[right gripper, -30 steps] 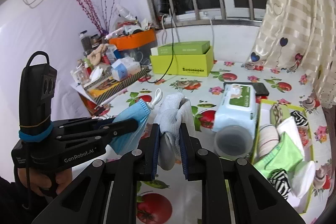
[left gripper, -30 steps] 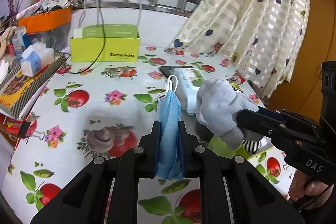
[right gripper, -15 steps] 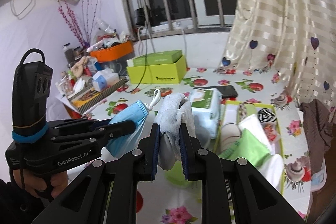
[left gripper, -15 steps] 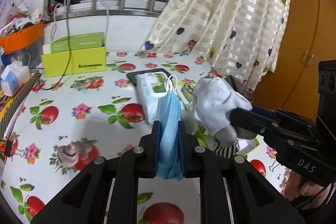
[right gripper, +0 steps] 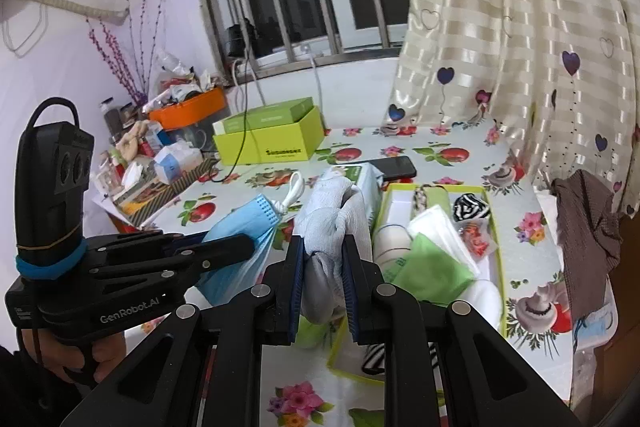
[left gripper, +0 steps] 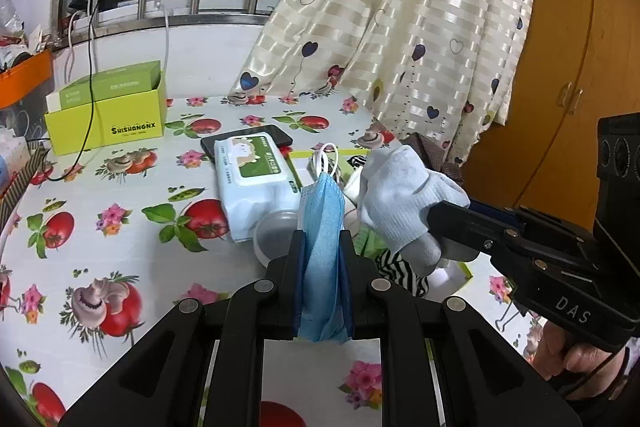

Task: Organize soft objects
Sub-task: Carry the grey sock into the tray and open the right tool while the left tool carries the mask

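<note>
We pinch a blue mask [left gripper: 322,227] in our left hand-held gripper [left gripper: 322,283] and a white glove [right gripper: 332,223] in the right hand-held gripper [right gripper: 322,287], above the tray [right gripper: 494,227], where loose folds could snag.

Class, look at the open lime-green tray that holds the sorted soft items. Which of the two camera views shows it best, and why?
The right wrist view: the tray lies nearly whole, its contents visible. In the left wrist view only slivers of the tray show behind the blue mask and white glove.
</note>
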Action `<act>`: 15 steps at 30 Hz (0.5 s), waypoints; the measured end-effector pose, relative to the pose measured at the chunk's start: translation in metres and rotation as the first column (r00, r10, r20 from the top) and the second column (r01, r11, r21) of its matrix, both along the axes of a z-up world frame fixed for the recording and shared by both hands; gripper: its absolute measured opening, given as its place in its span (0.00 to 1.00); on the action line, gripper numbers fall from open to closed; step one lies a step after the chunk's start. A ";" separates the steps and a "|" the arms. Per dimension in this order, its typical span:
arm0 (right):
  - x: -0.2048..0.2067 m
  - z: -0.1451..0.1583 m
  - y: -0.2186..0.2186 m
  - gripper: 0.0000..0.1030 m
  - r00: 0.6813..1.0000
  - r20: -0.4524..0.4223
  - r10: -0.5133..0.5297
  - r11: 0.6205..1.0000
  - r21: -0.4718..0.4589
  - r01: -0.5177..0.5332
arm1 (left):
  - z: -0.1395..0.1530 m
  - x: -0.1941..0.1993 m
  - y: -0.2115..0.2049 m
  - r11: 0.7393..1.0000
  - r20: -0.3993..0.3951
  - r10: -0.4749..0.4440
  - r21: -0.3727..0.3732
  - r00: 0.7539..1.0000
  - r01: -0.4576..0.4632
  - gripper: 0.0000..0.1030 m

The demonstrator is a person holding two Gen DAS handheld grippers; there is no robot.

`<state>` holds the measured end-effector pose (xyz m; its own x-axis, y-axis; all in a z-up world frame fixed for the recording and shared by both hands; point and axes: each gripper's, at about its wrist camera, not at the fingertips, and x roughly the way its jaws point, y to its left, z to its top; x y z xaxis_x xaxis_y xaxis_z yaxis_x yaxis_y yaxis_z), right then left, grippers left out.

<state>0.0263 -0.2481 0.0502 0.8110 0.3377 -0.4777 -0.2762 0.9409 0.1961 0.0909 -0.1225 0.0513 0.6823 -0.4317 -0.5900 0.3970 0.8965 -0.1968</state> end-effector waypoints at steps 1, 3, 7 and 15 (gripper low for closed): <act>-0.001 0.000 -0.003 0.17 1.000 0.000 -0.006 1.000 0.002 0.006 | -0.001 0.000 -0.002 1.000 -0.002 -0.002 -0.002 1.000 0.002 0.15; -0.001 -0.001 -0.009 0.17 1.000 -0.002 -0.019 1.000 0.007 0.019 | -0.002 0.002 -0.005 1.000 -0.007 -0.007 -0.006 1.000 0.007 0.15; -0.001 -0.002 -0.023 0.17 0.999 -0.007 -0.050 0.999 0.016 0.050 | -0.003 0.004 -0.012 1.000 -0.012 -0.018 -0.012 1.000 0.018 0.15; 0.003 -0.011 -0.047 0.17 0.994 -0.033 -0.104 0.994 0.020 0.105 | -0.009 0.009 -0.023 0.999 -0.030 -0.038 -0.016 0.999 0.037 0.15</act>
